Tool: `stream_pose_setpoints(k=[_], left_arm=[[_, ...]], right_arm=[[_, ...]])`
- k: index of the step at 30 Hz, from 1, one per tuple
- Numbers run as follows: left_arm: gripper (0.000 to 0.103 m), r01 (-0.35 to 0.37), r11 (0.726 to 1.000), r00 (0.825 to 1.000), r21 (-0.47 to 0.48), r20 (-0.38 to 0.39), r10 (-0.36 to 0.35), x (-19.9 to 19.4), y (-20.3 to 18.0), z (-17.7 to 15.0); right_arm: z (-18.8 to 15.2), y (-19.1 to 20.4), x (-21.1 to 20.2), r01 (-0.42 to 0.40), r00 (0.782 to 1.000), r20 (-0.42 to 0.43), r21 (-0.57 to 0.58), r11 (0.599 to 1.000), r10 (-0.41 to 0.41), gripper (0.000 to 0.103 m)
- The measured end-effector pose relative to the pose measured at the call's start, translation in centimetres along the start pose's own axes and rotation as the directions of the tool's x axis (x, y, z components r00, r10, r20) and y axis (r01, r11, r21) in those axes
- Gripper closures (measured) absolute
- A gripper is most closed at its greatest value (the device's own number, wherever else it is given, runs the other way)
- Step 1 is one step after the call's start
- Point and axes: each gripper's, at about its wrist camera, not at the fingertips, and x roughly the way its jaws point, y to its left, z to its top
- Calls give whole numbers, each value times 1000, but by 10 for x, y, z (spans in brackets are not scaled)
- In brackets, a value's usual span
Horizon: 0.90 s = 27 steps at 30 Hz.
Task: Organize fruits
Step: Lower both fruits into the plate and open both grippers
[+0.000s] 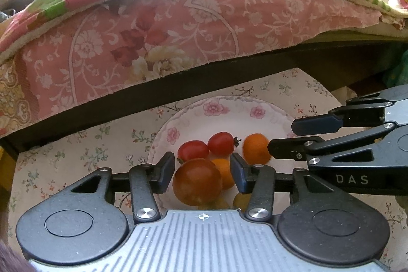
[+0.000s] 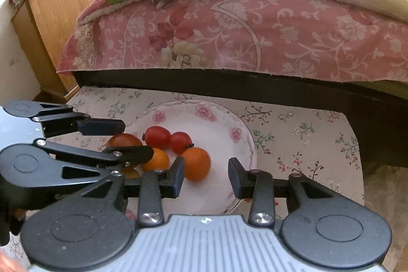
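A white floral plate (image 1: 229,119) (image 2: 216,124) holds several small tomatoes. Two red ones (image 1: 221,143) (image 2: 157,137) lie side by side at the back. My left gripper (image 1: 201,167) (image 2: 137,139) is open, and a large red-brown tomato (image 1: 197,181) (image 2: 125,140) sits between its fingers. An orange tomato (image 1: 224,170) (image 2: 156,159) lies just beyond it. My right gripper (image 2: 206,175) (image 1: 281,137) is open over the plate with nothing between its fingers. A rounder orange tomato (image 1: 256,148) (image 2: 196,163) sits by its left fingertip. A small yellow one (image 2: 130,172) is partly hidden.
The plate rests on a small table with a floral cloth (image 2: 306,139). Close behind it runs a dark bed frame (image 2: 229,83) under a pink floral bedcover (image 2: 229,29). A wooden cabinet (image 2: 51,29) stands at the back left.
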Motion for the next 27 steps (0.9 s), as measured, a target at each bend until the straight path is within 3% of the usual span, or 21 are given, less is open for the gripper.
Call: stream_pose_setpoints(k=[16, 27], left_arm=[[34, -18, 1000, 999, -15, 42, 19, -16, 6, 7], [32, -30, 999, 998, -13, 46, 30, -36, 6, 2]], right_arm=[[3, 4, -12, 6, 1000, 29, 6, 1000, -6, 64], [-2, 20, -31, -8, 999, 40, -19, 1000, 9, 64]])
